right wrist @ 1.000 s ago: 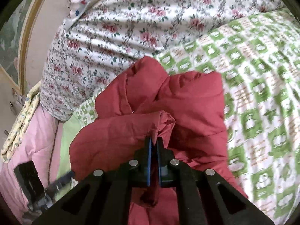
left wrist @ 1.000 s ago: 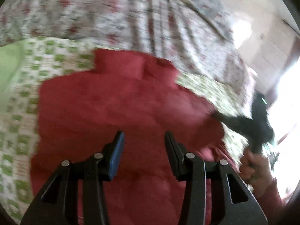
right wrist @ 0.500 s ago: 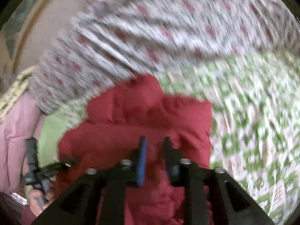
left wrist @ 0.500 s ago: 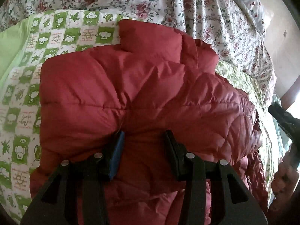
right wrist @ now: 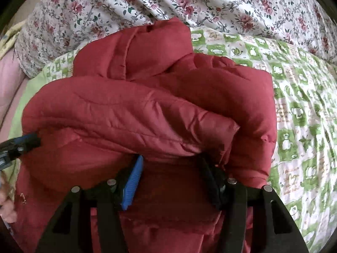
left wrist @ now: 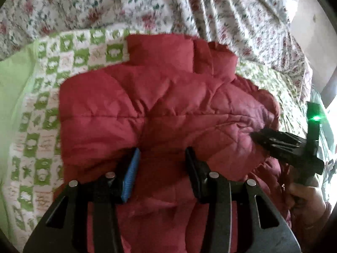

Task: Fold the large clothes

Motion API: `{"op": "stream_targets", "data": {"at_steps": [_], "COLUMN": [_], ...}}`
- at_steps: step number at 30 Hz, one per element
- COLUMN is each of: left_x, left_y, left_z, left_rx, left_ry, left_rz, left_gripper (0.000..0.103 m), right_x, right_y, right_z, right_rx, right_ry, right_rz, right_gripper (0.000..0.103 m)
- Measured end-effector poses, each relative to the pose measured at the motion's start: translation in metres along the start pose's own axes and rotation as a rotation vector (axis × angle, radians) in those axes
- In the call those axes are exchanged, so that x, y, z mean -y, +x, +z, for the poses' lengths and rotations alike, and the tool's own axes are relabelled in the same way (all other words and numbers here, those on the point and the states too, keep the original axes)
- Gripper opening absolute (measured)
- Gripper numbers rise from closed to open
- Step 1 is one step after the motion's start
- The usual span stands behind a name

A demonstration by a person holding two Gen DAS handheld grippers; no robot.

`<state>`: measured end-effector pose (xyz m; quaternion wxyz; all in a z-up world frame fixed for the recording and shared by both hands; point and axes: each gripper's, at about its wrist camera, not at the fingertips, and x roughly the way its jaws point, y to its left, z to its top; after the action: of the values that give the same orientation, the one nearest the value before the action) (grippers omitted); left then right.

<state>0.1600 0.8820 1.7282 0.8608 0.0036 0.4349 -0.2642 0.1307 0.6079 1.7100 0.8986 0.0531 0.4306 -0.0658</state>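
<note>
Two grippers work over one red padded jacket (left wrist: 160, 109) spread on a bed.

From the left wrist view, the left gripper (left wrist: 161, 158) points down at the jacket with its jaws partly apart; red fabric fills the gap between the blue pad and the black one, but I cannot tell whether the pads press on it. The jacket's collar end lies farthest from this gripper, its body spreads left and right of the fingers, and its near edge runs under them. At the right edge the right gripper (left wrist: 256, 136) reaches in over the jacket's quilted side, gripped by a hand (left wrist: 305, 198), a green light glowing on its body. Under the jacket lies a green-and-white checked cover (left wrist: 42, 126); beyond it is a rumpled floral quilt (left wrist: 189, 6), with a pale wall at the far right.

From the right wrist view, the right gripper (right wrist: 170, 166) has just been opening; its jaws stand apart with a puffy fold of the jacket (right wrist: 147, 105) bulging over the fingertips and red cloth between them, no longer pinched. The left gripper (right wrist: 23, 141) shows at the left edge, touching the jacket's side. The checked cover (right wrist: 299, 116) stretches right, the floral quilt (right wrist: 210, 0) lies behind, and pink bedding (right wrist: 8, 84) shows at far left.
</note>
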Motion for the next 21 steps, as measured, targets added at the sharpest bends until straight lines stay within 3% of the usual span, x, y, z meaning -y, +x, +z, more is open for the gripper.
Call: {"op": "stream_targets", "data": {"at_steps": [2,5,11,16,21], "left_x": [-0.008,-0.021,-0.015,-0.016,-0.022], "left_y": [0.003,0.023,0.031,0.030,0.011], "left_z": [-0.002,-0.007,-0.009,-0.009,-0.013], "left_rx": [-0.020,-0.071,-0.072,-0.071,-0.060], "left_ry": [-0.018,-0.045,-0.023,-0.018,-0.057], "left_rz": [0.026,-0.001,0.044,0.033,-0.010], "left_gripper": [0.043,0.042,0.043,0.043,0.043], "right_x": [0.002,0.003,-0.005,0.010,0.017], "right_y": [0.001,-0.004,-0.040,-0.009,-0.002], "right_z": [-0.001,0.001,0.001,-0.008,-0.010], "right_rx": [0.004,0.002,0.040,-0.027,-0.027], "right_ry": [0.001,0.017,0.003,-0.001,0.037], "right_rz": [0.004,0.024,0.002,-0.002,0.024], "right_gripper": [0.056,0.056,0.055,0.055,0.055]}}
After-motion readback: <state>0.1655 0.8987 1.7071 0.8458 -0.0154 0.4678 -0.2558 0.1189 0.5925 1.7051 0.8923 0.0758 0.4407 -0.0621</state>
